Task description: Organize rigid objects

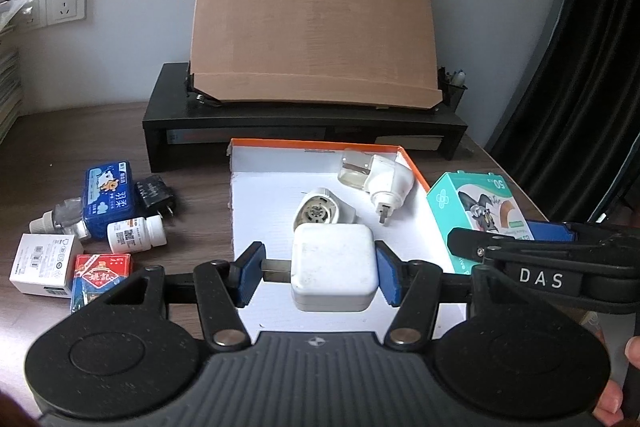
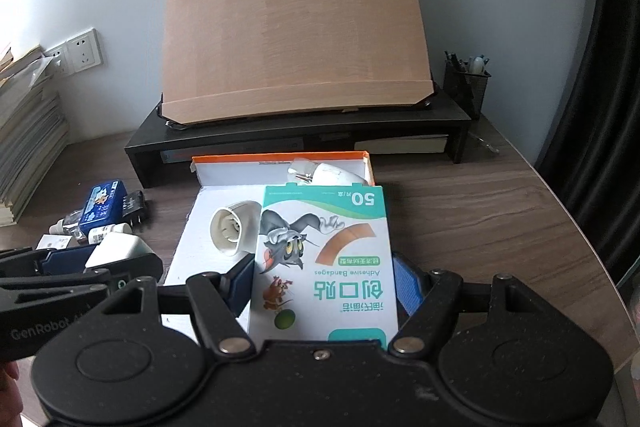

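Left wrist view shows the left gripper [image 1: 318,277] angled down over the near end of the orange-rimmed box [image 1: 416,169], its blue pads clamped on a white square charger [image 1: 334,267] held above the white floor of the box. Farther inside the box lie a round white plug-in device [image 1: 322,213] and a white plug-in vaporizer [image 1: 378,181] at the far right corner. Just right of it, the right gripper [image 2: 324,285] also tilts down, its jaws closed on the sides of a bandage box [image 2: 324,259] held over the right side of the box. Left of the box, on the wooden desk [image 2: 480,227], sit a blue tissue pack [image 1: 108,197], a white pill bottle [image 1: 136,235], a black adapter [image 1: 154,195], a red card box [image 1: 98,275] and a small white carton [image 1: 44,263].
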{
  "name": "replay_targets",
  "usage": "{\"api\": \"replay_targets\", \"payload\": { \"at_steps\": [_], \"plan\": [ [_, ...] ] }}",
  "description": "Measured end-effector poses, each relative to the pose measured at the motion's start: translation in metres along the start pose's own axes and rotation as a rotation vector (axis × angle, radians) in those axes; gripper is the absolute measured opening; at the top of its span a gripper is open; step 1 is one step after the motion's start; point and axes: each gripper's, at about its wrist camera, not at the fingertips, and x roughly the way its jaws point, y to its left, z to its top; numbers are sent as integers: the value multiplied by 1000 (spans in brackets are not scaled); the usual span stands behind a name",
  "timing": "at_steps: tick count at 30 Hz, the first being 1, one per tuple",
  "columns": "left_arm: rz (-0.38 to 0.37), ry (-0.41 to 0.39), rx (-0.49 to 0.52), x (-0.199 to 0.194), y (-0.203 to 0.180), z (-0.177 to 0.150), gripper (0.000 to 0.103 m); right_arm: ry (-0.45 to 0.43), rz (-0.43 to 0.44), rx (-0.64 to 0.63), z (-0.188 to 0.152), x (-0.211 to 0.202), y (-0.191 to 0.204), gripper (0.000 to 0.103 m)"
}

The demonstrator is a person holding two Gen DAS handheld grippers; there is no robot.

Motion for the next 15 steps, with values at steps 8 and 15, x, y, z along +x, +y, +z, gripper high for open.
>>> {"api": "replay_targets", "payload": {
  "at_steps": [8, 15],
  "plan": [
    [17, 0, -16, 2, 5, 1, 58, 10, 11, -12, 5, 9, 3, 84],
    [26, 4, -29, 5, 9, 1, 58, 20, 15, -18, 6, 15, 4, 84]
  ]
}}
